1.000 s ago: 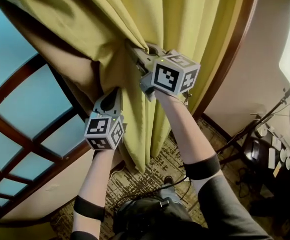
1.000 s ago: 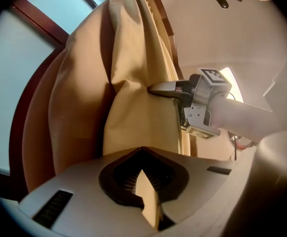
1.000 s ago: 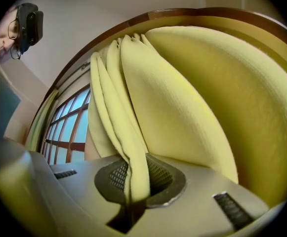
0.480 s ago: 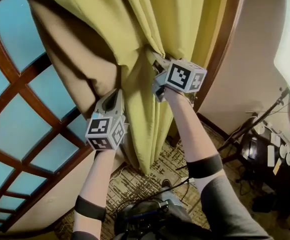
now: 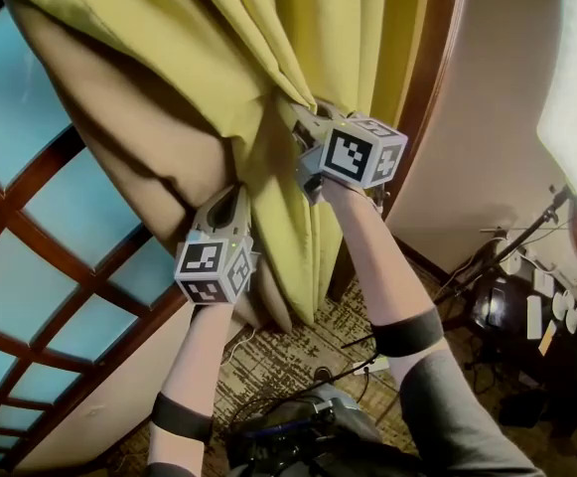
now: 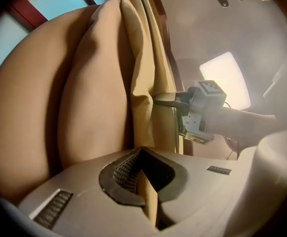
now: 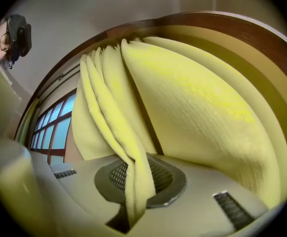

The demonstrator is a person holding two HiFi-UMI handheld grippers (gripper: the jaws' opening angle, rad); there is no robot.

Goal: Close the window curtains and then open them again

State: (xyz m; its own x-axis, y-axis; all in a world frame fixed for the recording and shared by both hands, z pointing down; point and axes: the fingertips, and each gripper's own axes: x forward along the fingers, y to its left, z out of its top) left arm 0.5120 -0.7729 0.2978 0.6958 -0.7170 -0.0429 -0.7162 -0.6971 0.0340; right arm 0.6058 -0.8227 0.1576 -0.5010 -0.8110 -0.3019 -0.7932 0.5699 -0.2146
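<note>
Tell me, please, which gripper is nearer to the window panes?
Left. The left gripper holds the curtain beside the window panes; the right gripper holds it farther away, near the wooden frame.

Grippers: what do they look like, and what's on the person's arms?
The left gripper and right gripper are smooth grey shells, each carrying a white cube with black square markers. Black bands wrap both forearms; a dark grey sleeve covers the right upper arm.

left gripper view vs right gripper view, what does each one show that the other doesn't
Only the left gripper view: the tan lining, the right gripper shut on the curtain edge, a bright panel. Only the right gripper view: broad yellow front folds. Both: window glass and a curtain fold pinched in that view's own shut jaws.
</note>
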